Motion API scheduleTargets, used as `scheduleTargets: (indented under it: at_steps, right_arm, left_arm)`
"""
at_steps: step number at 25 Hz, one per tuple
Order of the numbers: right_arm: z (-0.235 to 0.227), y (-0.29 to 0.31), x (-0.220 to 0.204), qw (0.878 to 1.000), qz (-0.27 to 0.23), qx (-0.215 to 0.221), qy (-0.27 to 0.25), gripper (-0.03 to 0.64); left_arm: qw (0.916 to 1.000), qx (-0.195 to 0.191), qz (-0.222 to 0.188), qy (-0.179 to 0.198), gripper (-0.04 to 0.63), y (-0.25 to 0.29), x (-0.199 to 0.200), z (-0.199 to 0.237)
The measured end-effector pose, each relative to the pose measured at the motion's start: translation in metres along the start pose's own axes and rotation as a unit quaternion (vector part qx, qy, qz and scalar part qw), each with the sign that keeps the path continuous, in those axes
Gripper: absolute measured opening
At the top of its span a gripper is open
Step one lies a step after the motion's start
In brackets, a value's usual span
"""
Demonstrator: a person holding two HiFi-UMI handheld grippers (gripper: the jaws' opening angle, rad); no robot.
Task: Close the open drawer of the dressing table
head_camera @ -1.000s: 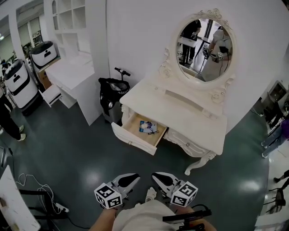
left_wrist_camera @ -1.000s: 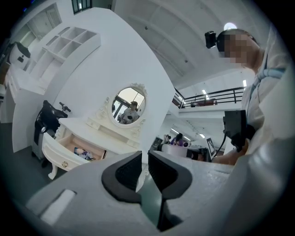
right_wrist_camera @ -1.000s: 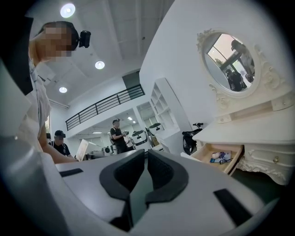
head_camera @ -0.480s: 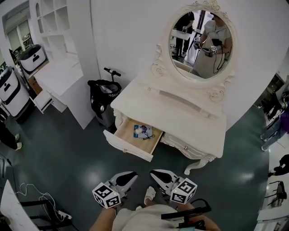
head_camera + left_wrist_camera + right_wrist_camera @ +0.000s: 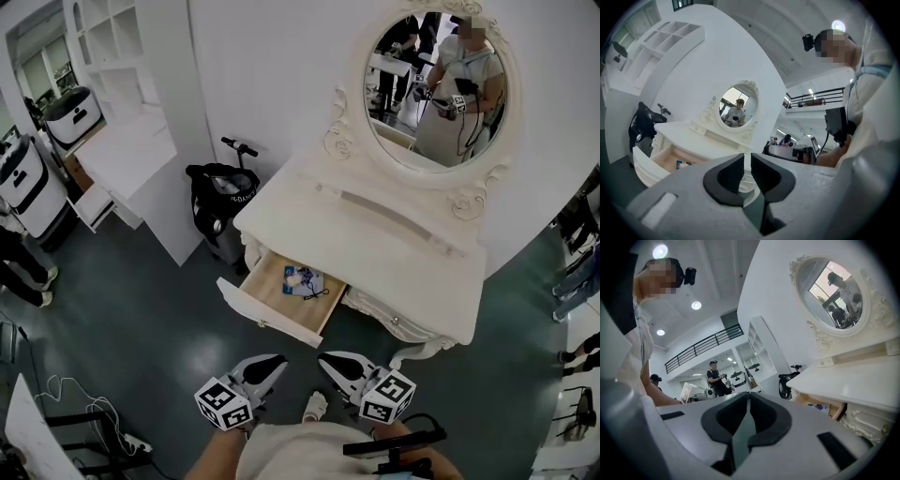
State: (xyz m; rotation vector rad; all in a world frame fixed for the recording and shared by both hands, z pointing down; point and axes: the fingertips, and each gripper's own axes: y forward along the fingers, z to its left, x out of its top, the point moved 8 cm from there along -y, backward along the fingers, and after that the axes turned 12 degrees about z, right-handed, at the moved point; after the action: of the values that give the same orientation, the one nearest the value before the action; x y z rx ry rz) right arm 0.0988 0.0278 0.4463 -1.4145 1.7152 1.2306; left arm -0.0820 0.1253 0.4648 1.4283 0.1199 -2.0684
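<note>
Left gripper (image 5: 277, 362), jaws a slit apart and empty, and right gripper (image 5: 325, 360), jaws pressed together on nothing, point level toward the drawer (image 5: 274, 302), well short of it, likely readied to push its front. The drawer juts open from the table (image 5: 375, 234), with a packet (image 5: 304, 279) inside. A scooter (image 5: 225, 192) stands left of it, off the path.
</note>
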Motion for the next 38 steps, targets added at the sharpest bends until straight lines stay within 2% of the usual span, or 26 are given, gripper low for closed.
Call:
scheduleTargets:
  at_steps: [4,8,13,17,27,38]
  right_arm:
    - [-0.014,0.007,0.008,1.0,0.011,0.009,-0.018,0.018]
    - [-0.024,0.009,0.005,1.0,0.018,0.006,-0.02,0.018]
    - [-0.034,0.02,-0.001,0.999,0.031,0.002,-0.017,0.018]
    - [-0.033,0.034,-0.004,0.999,0.044,0.003,-0.017,0.018]
    - [-0.041,0.069,0.006,0.998,0.054,-0.026,-0.004,0.018]
    - [-0.045,0.088,0.009,0.997,0.061,-0.044,0.011,0.018]
  left_arm:
    - [0.9997,0.023,-0.003,0.002,0.049,0.007,0.0,0.021]
    - [0.9972,0.074,0.008,0.002,0.054,0.009,-0.011,0.042]
    - [0.9871,0.146,0.065,0.011,0.071,0.016,-0.031,0.076]
    - [0.9805,0.172,0.094,0.008,0.086,0.02,-0.042,0.104]
    - [0.9725,0.177,0.151,-0.007,0.152,0.034,-0.069,0.159]
    - [0.9597,0.167,0.226,-0.001,0.172,0.052,-0.091,0.196]
